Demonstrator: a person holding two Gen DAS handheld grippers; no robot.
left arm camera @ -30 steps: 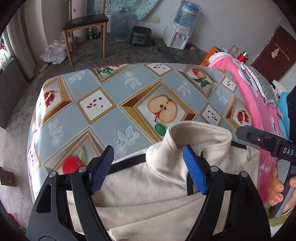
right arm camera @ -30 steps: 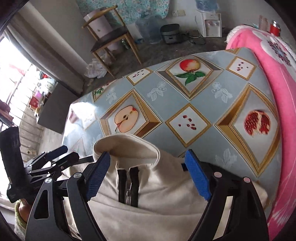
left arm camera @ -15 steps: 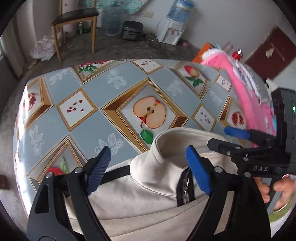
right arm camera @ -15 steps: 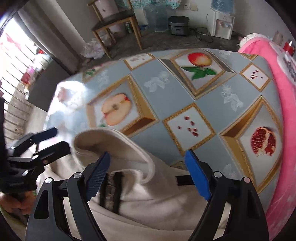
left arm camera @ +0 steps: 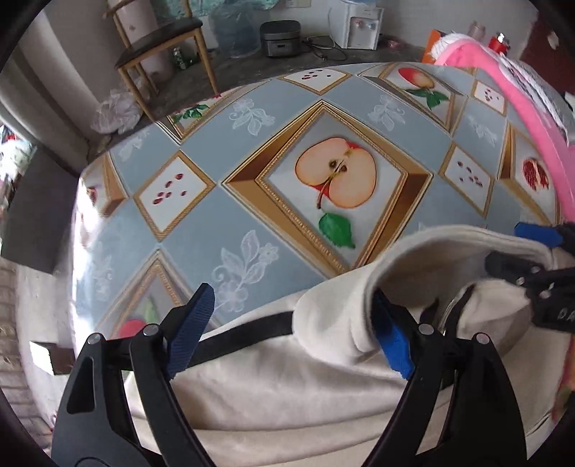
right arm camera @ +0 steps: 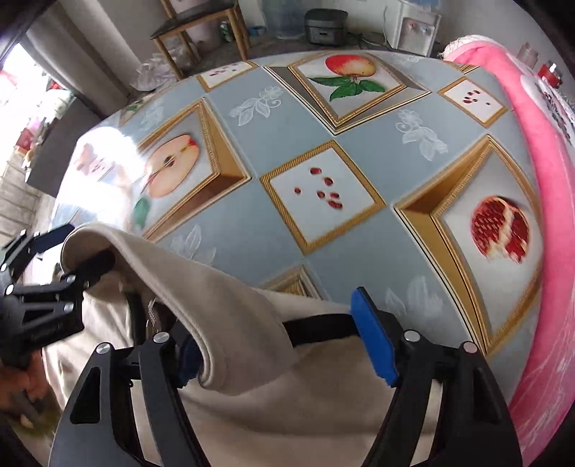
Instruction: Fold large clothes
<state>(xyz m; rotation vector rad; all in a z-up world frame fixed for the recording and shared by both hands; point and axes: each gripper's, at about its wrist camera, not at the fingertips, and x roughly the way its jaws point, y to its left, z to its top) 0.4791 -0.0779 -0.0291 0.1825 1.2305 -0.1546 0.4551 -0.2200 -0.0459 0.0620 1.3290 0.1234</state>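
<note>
While the cream jacket (left arm camera: 294, 398) lies at the near edge of the table (left arm camera: 251, 201), on its fruit-patterned cloth, I see my left tongs (left arm camera: 291, 330) spread wide, one blue pad under the collar (left arm camera: 406, 266), gripping nothing. My right tongs (right arm camera: 284, 337) stand apart too, the collar draped over the left pad. A pink blanket (right arm camera: 550, 201) crowds the right side. A chair (left arm camera: 161, 54) and a water dispenser (left arm camera: 355, 21) stand beyond. The zipper is mostly hidden, and motion blurs the collar's inside.
</note>
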